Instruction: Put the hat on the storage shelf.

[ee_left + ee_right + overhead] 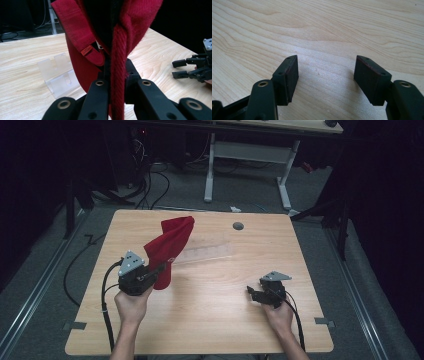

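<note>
Red cap point(170, 247) upright lengthwise in left tool point(159, 268)

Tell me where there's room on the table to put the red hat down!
Lots of bare wood lies between the left claw and the open right claw, and along the near edge of the table between the two hands. The far right corner past the round hole is free too. It's crowded behind the red hat, where a clear plastic stand sits.
</note>
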`<state>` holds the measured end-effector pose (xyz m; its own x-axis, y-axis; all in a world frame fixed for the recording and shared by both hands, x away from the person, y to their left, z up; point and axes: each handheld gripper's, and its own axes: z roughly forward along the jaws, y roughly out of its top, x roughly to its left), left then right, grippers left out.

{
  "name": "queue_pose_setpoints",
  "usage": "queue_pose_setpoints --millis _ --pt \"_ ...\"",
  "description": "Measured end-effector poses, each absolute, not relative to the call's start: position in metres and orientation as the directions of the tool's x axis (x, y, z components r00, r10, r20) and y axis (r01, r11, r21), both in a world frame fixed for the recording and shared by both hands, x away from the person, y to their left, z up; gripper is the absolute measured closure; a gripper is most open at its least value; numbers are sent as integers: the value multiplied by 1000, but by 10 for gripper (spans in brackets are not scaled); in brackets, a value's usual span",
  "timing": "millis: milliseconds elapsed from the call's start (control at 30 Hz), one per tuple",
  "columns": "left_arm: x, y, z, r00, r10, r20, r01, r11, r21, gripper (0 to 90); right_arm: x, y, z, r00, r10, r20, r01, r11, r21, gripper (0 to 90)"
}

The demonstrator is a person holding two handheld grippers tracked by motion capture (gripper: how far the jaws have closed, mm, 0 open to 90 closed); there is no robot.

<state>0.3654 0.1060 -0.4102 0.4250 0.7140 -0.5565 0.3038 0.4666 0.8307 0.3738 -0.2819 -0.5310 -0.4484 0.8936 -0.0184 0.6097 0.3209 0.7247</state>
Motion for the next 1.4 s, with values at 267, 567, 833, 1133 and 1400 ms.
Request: queue_pose_setpoints --millis 267,567,833,1133,1400 --pt "376 111 -405 413 711 -570 297 486 822 848 374 -282 -531 -448 894 -17 611 320 724 359" --pt "391 114 -398 403 703 -586 287 511 810 848 374 -281 -531 -452 892 -19 609 324 724 351" --pt "405 115 -394 389 710 -588 277 518 809 848 373 -281 -531 -456 890 -17 610 326 722 335" --pt "424 116 -388 369 717 -591 247 537 806 848 373 -281 -531 -457 890 -16 610 327 722 330" --pt "443 113 -395 347 742 -574 205 537 818 847 373 -281 -531 -456 890 -16 611 327 721 328"
